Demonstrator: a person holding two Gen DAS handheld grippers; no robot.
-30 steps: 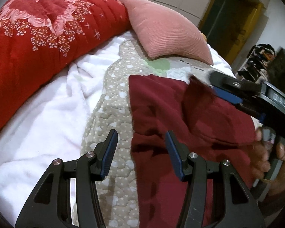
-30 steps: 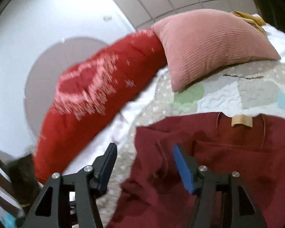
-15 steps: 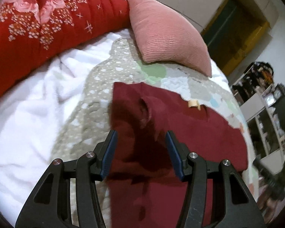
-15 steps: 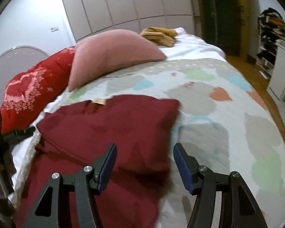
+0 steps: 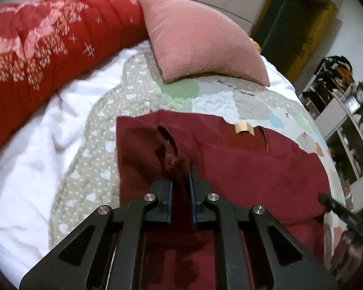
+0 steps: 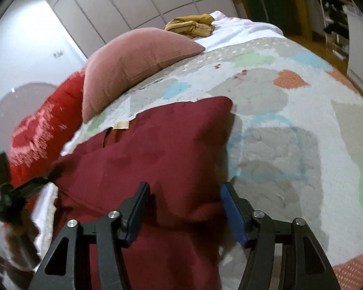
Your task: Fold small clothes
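Note:
A maroon top (image 5: 254,164) with a tan neck label (image 5: 244,128) lies spread on the patterned quilt (image 5: 230,101). My left gripper (image 5: 181,169) is shut on a bunched fold near the top's left shoulder, and the cloth puckers up ahead of the pads. In the right wrist view the same top (image 6: 157,140) lies with its right side edge between the fingers of my right gripper (image 6: 185,191). Those jaws are closing, and the pads still stand apart from the cloth. The left gripper's dark body (image 6: 7,193) shows at that view's left edge.
A pink ribbed cushion (image 5: 200,38) and a red flowered quilt (image 5: 36,55) lie behind the top. A white fleece blanket (image 5: 29,149) lies to its left. Folded yellow clothing (image 6: 193,25) sits at the far end of the bed. Shelves (image 5: 346,120) stand to the right.
The left jaws went from open over the top's left side to shut on a fold. The right gripper swung from the neck area to the top's right edge and narrowed.

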